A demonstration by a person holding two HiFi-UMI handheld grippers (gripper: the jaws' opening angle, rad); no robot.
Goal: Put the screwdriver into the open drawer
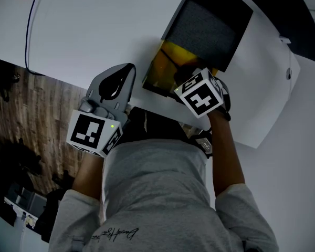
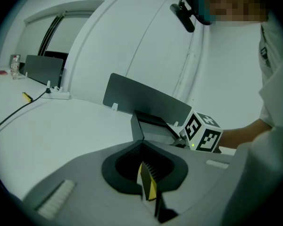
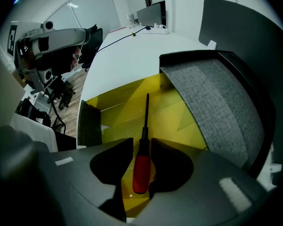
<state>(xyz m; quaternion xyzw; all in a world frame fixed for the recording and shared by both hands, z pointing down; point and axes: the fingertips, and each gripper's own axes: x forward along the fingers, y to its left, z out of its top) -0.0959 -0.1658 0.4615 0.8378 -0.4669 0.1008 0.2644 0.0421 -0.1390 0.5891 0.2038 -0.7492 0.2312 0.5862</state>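
Observation:
The drawer (image 3: 118,105) is pulled open, and its inside is yellow (image 1: 163,67). A screwdriver (image 3: 141,166) with a red handle and a dark shaft lies in it, its tip pointing away from me. My right gripper (image 3: 141,142) points steeply down into the drawer with its jaws open. The handle sits between them, with narrow gaps at both sides. In the head view the marker cube (image 1: 200,95) hides most of that gripper. My left gripper (image 1: 129,70) rests over the white table left of the drawer, jaws together and holding nothing (image 2: 142,145).
The drawer belongs to a small dark unit with a grey felt top (image 1: 210,28) on the white table (image 1: 84,30). A black cable (image 1: 29,30) runs across the far left of the table. A dark upright panel (image 2: 146,98) stands behind the unit. The table edge and wooden floor (image 1: 37,114) lie at left.

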